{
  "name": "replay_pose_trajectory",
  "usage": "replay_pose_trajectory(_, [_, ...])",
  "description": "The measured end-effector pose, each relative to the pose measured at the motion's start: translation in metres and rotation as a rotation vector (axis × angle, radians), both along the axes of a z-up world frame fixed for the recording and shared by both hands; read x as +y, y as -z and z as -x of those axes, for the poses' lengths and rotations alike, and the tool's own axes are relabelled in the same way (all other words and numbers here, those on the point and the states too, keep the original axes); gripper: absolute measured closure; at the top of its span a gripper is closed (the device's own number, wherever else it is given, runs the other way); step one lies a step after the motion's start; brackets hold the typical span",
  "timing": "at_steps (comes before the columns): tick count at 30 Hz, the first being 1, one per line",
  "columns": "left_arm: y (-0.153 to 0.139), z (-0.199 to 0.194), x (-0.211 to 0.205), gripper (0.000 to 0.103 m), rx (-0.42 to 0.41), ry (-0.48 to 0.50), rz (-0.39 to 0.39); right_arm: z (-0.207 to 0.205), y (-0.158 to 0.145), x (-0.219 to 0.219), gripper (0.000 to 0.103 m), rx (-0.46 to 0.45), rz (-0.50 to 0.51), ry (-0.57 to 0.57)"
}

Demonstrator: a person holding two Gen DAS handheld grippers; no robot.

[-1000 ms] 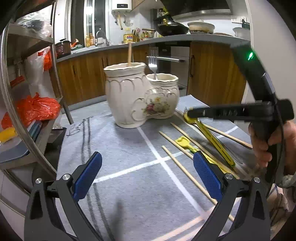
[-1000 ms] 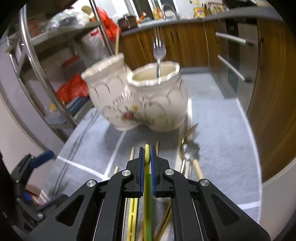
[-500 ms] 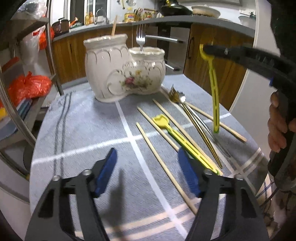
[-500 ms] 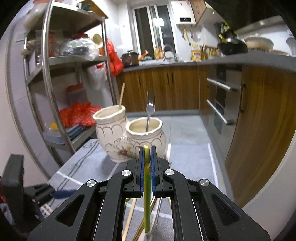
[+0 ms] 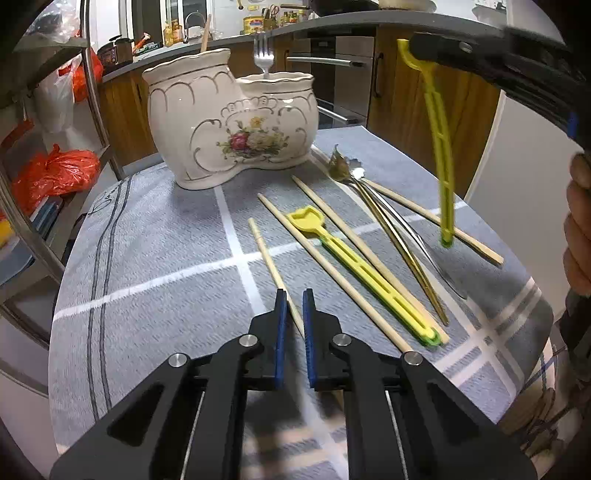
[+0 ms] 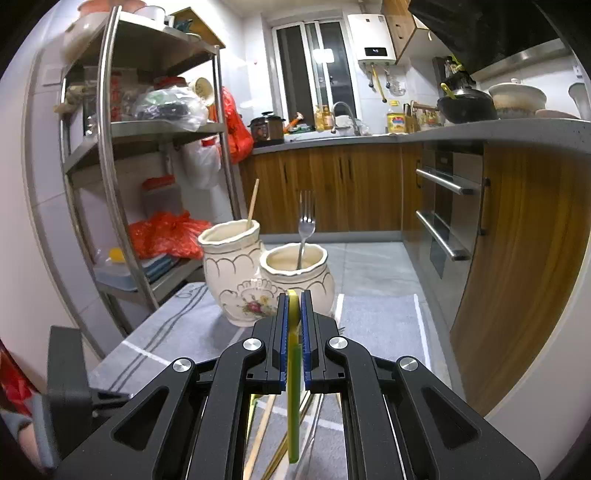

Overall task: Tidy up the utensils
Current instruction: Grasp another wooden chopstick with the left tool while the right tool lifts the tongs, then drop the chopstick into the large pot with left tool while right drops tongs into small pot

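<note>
1. Since a second ago, the left gripper (image 5: 293,308) has gone from wide open to nearly closed, its blue pads either side of a chopstick (image 5: 273,269) on the cloth (image 5: 155,258); whether they pinch it I cannot tell.
2. Over the same second, the right gripper (image 6: 294,314) has lifted a yellow utensil (image 6: 293,387) off the cloth; its jaws are clamped on the utensil's top end.
3. From the left wrist view, that utensil (image 5: 441,147) hangs nearly upright at 2 o'clock, its lower tip just above the cloth near a chopstick at the far right.
4. At 12 o'clock stands the double ceramic holder (image 5: 232,118), with a fork (image 5: 263,55) in the shorter pot and a wooden stick (image 5: 204,35) in the taller one.
5. From the right wrist view, the holder (image 6: 266,280) lies straight ahead, just past the pad tips, fork (image 6: 306,229) tines up.
6. A second yellow utensil (image 5: 369,273) lies flat on the cloth at centre, its head towards the holder, between two long chopsticks.
7. Metal cutlery (image 5: 391,229), gold and silver, lies at 2 o'clock from the left gripper, heads near the holder's base.
8. A hand (image 5: 578,229) shows at the right edge, at 3 o'clock.
9. A metal shelf (image 6: 147,155) with red bags stands at 10 o'clock in the right wrist view.
</note>
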State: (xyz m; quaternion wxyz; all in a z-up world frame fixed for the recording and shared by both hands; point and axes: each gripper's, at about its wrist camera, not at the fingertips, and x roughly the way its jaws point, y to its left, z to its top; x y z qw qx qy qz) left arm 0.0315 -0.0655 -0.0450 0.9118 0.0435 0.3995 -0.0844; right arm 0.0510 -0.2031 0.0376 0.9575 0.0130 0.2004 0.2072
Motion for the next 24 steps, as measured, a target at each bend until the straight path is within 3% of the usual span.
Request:
replay_pose_trajectory(10, [-0.017,-0.003,0.029,0.099,-0.071,0.016,0.068,0.004,-0.003,0.004,0.096,-0.013,-0.007,-0.011])
replay_pose_trajectory(19, [-0.059,-0.001,0.057,0.099,-0.308,0.03,0.119,-0.011,-0.014,0.016,0.096,-0.026,-0.001,-0.005])
replay_pose_trajectory(24, [-0.077,-0.012,0.064,0.099,-0.377,0.024,0.128,-0.022,-0.022,0.022,0.096,-0.046,0.015,-0.007])
